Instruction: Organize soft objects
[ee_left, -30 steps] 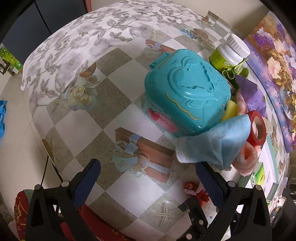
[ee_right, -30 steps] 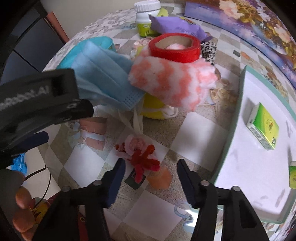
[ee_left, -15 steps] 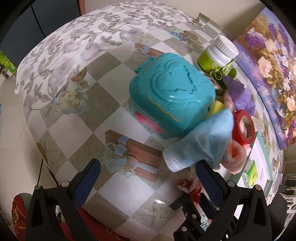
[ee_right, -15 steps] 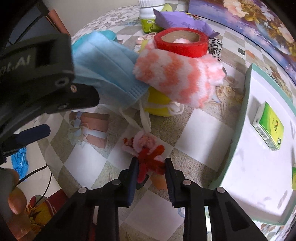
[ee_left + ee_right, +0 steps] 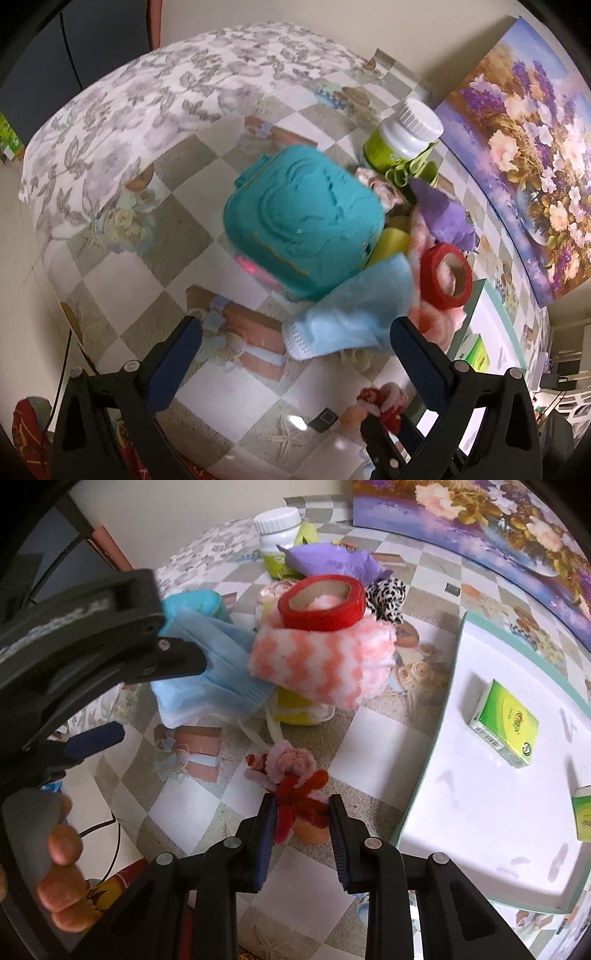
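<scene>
Between the right gripper's (image 5: 302,814) pads sat the red-and-pink pipe-cleaner toy (image 5: 291,781), clamped just above the checkered tablecloth (image 5: 373,738), near the white tray (image 5: 480,812); left gripper (image 5: 295,354) stood wide, holding nothing, over the blue face mask (image 5: 354,310)

The right hand-held gripper (image 5: 302,814) pinches a red-and-pink fuzzy toy (image 5: 291,779), seemingly just above the checkered tablecloth (image 5: 373,738).

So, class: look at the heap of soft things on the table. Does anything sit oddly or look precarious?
Yes. The red tape roll sits tilted on top of the pink-and-white fluffy cloth, which overhangs the blue face mask and a yellow item. The stack looks loosely piled, so it might slide.
</scene>
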Demonstrator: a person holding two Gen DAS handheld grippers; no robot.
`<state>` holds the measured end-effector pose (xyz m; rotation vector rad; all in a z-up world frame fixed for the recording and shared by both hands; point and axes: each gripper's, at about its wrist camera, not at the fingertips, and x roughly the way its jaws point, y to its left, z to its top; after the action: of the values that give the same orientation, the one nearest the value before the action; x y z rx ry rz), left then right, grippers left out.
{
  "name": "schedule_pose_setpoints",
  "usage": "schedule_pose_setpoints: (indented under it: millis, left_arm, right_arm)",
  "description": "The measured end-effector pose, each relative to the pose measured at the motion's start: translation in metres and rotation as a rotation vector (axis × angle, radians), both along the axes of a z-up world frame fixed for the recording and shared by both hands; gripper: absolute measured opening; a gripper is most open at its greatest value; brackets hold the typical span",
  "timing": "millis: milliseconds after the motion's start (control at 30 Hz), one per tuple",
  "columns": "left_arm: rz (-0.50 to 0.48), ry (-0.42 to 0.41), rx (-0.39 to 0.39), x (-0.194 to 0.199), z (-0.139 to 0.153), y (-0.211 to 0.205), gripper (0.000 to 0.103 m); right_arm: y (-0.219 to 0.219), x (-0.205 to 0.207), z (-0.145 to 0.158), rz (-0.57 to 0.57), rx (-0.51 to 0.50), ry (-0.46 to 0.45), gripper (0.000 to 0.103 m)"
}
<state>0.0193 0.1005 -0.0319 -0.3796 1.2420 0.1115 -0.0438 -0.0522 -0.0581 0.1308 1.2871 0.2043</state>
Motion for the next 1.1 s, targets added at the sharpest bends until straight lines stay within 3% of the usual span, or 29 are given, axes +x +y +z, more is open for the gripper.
schedule_pose_setpoints:
  millis: [100,267,400,467,733,1100]
  left_arm:
    - [-0.028,-0.021,0.013,0.005,0.0,-0.006,0.086]
    - [-0.059,-0.009,-0.017,0.007,-0.007,-0.01,0.053]
    - [-0.067,-0.016,-0.024,0.005,-0.007,-0.011,0.044]
    - [-0.07,-0.024,-0.032,0.004,-0.007,-0.012,0.033]
    - [-0.084,-0.048,-0.052,0.004,-0.002,-0.012,0.02]
    - [-0.116,-0.093,-0.069,-0.003,0.012,-0.015,0.014]
  right_arm:
    - [0.0,-0.004,0.003,-0.004,-0.003,0.0,0.03]
    - [0.0,-0.003,0.0,-0.006,-0.006,0.001,0.03]
    - [-0.004,-0.003,0.003,-0.013,-0.004,-0.001,0.03]
    - [-0.005,-0.003,0.003,-0.018,-0.004,-0.002,0.03]
    - [-0.009,-0.004,0.005,-0.034,0.001,-0.009,0.03]
    - [-0.017,-0.006,0.017,-0.062,0.017,-0.034,0.03]
